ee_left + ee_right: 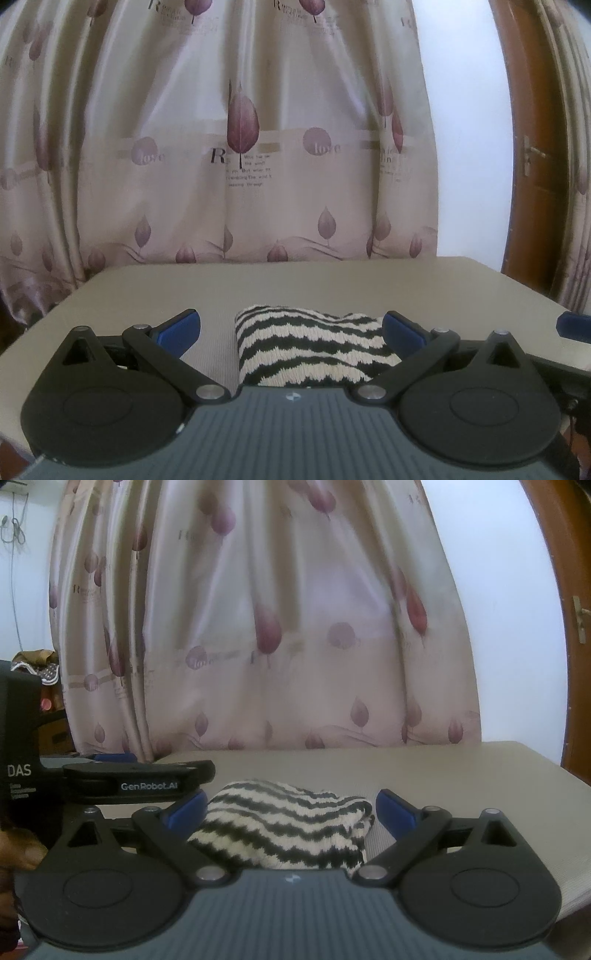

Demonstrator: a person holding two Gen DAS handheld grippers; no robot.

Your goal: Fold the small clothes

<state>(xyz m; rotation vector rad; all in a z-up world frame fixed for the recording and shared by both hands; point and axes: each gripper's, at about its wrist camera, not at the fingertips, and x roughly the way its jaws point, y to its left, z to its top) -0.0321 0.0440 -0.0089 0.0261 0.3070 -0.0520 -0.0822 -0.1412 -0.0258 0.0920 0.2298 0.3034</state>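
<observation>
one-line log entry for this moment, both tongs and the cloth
left tongs: open | right tongs: open | striped cloth: folded on table, between both tongs, ungripped

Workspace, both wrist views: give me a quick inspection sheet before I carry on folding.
Surface: beige table, bare around the cloth.
Job's things: one black-and-white striped knit cloth, bunched or folded, lying on the table.
Clutter: nothing seen on the table.
Grippers: left gripper open, straddling the cloth; right gripper open, likewise; neither grips it.
Cables: wires on the wall, far left.
Surroundings: leaf-print curtain, white wall, brown door.
</observation>
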